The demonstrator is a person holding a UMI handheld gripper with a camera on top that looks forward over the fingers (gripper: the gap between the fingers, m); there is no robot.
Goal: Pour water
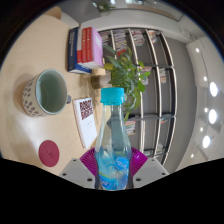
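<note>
The gripper [112, 168] pinches a clear water bottle [113, 140] with a blue cap between its purple pads [90, 160], upright. Left of the bottle on the counter [30, 60] lies a red coaster [48, 151]; farther left stands a green mug [42, 94]. Beyond the bottle are a potted plant [124, 70] and books [85, 47].

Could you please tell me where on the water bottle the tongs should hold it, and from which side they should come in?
Grip the water bottle around its lower body, coming in level from the near side, as the tongs already do. It stands upright, tall and slim, so a hold below the middle probably steadies it, leaving the blue cap clear. The pads appear to press both sides. The mug stands to the left.
</note>
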